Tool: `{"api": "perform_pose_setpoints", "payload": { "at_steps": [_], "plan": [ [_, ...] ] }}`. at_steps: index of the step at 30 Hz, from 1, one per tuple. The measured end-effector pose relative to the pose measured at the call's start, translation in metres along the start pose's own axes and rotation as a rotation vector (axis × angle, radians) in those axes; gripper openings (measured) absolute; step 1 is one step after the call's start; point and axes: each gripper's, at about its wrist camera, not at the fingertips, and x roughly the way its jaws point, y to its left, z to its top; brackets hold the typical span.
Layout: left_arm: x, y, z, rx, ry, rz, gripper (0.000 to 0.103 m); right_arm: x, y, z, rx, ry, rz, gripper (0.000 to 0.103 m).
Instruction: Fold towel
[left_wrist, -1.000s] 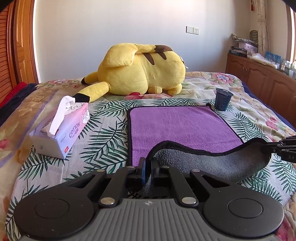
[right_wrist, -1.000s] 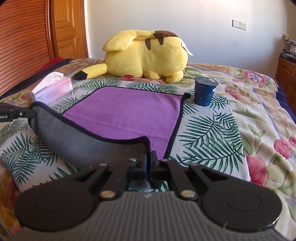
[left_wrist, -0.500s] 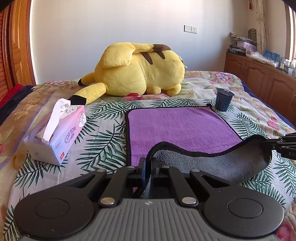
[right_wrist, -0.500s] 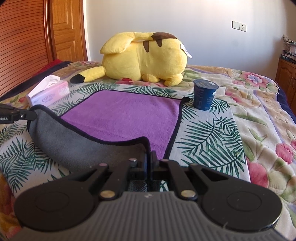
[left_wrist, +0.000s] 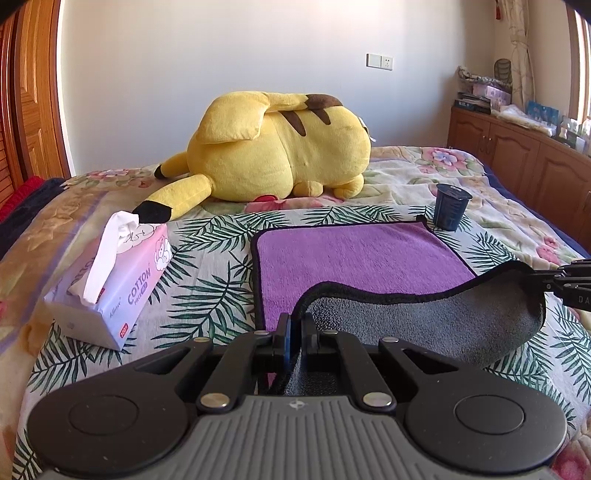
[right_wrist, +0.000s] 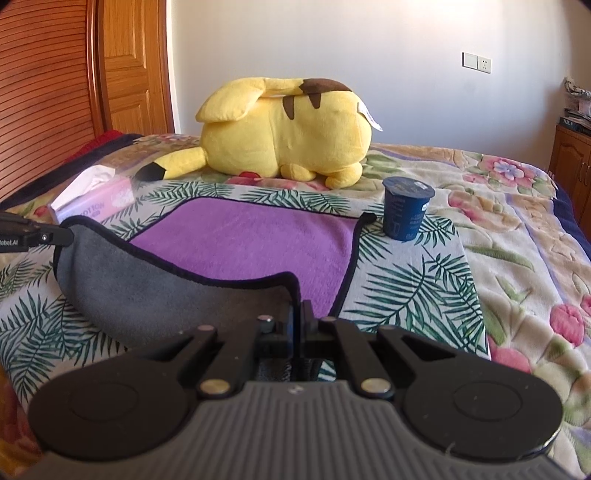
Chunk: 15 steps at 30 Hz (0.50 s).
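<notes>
A purple towel (left_wrist: 354, 254) with a black hem and grey underside lies on the bed; it also shows in the right wrist view (right_wrist: 251, 240). Its near edge is lifted and curled over, grey side (left_wrist: 424, 325) up. My left gripper (left_wrist: 295, 325) is shut on the near left corner. My right gripper (right_wrist: 298, 317) is shut on the near right corner. Each gripper's tip shows at the edge of the other's view, the right one (left_wrist: 565, 280) and the left one (right_wrist: 33, 236).
A big yellow plush toy (left_wrist: 273, 147) lies beyond the towel. A tissue pack (left_wrist: 110, 284) sits left of it. A dark blue cup (left_wrist: 450, 206) stands at the towel's far right corner. Wooden cabinets (left_wrist: 517, 155) line the right; a wooden door (right_wrist: 122, 66) stands at the left.
Both grippers have carried the lifted near edge a little forward toward the far edge. Both grips are unchanged.
</notes>
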Motion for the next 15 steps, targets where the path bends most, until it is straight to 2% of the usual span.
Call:
{"api": "perform_pose_setpoints", "payload": {
  "at_steps": [15],
  "plan": [
    [0.005, 0.001, 0.018, 0.042, -0.024, -0.016, 0.000, 0.003, 0.000, 0.014, -0.034, -0.035, -0.008, 0.004]
  ]
}}
